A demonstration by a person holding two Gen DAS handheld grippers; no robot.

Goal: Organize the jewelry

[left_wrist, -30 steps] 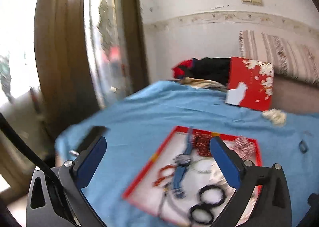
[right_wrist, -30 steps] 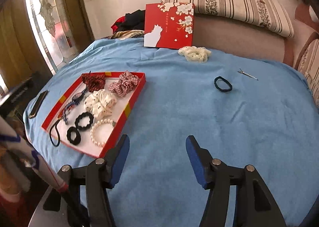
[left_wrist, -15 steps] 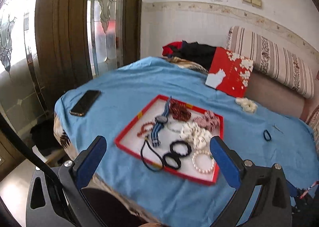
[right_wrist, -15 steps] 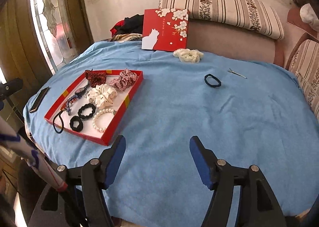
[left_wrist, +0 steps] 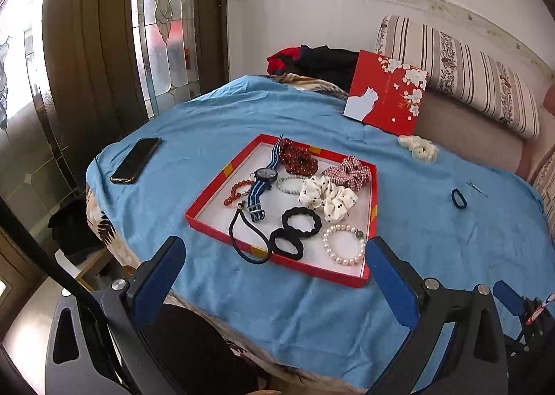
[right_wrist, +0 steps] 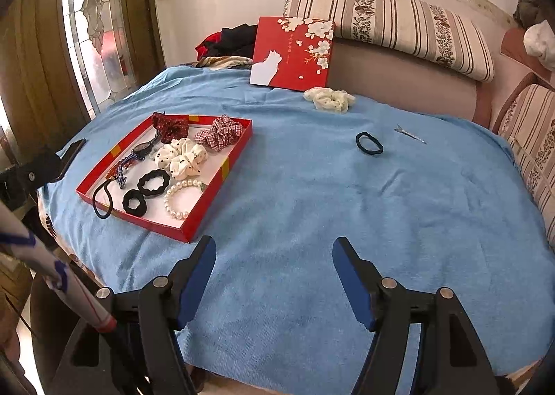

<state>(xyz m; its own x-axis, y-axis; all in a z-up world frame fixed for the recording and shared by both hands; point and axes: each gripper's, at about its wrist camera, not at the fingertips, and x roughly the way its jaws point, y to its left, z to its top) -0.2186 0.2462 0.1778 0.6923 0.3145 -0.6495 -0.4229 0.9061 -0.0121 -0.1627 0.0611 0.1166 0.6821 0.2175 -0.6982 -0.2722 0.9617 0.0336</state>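
A red tray [left_wrist: 208,221] [right_wrist: 239,148] on the blue cloth holds several scrunchies, black hair ties, a pearl bracelet [left_wrist: 343,244] [right_wrist: 180,199], a red bead bracelet and a striped-strap watch [left_wrist: 265,176]. Outside it lie a white scrunchie [left_wrist: 418,148] [right_wrist: 329,99], a black hair tie [left_wrist: 458,198] [right_wrist: 369,142] and a silver hair clip [left_wrist: 477,186] [right_wrist: 409,134]. My left gripper [left_wrist: 274,263] is open and empty, held back over the near table edge before the tray. My right gripper [right_wrist: 274,263] is open and empty above the bare cloth, right of the tray.
A black phone [left_wrist: 137,159] lies on the cloth left of the tray. The red box lid [left_wrist: 386,96] [right_wrist: 291,51] leans against a striped sofa cushion [right_wrist: 388,23] at the back. Dark clothes [left_wrist: 319,61] are piled behind. A glass door [left_wrist: 159,30] stands at left.
My left gripper has pulled back and up from close over the tray, so the whole tray and phone now show. My right gripper has drawn back slightly. Both stay open.
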